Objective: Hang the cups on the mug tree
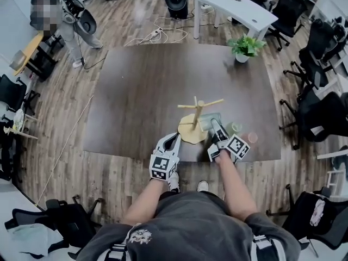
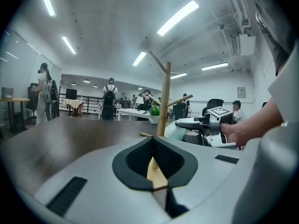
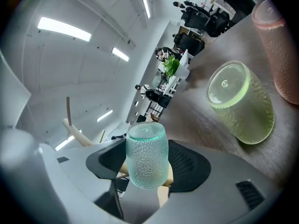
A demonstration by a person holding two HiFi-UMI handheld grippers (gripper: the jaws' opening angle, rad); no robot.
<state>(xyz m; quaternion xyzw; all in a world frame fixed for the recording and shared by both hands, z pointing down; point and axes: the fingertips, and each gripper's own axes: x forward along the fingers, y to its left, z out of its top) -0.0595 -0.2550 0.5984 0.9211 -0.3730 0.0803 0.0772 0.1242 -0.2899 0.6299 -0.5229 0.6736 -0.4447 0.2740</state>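
The wooden mug tree point(image 1: 194, 115) stands on its round base near the front edge of the dark table point(image 1: 141, 91), with bare pegs. My right gripper point(image 1: 213, 125) is just right of the tree and shut on a teal dimpled glass cup point(image 3: 146, 159), gripped between its black pads. That teal cup point(image 1: 209, 120) sits close to the trunk. A green cup point(image 3: 240, 101) and a pink cup point(image 3: 279, 45) rest on the table to the right. My left gripper point(image 1: 173, 140) is shut and empty, pointing at the tree's base point(image 2: 163, 101) from the front left.
A potted plant point(image 1: 246, 47) stands at the table's far right corner. Beyond it are a white table point(image 1: 234, 4) and office chairs point(image 1: 321, 110) at the right. A person point(image 1: 51, 18) stands far left. The table's front edge point(image 1: 185, 157) lies under my grippers.
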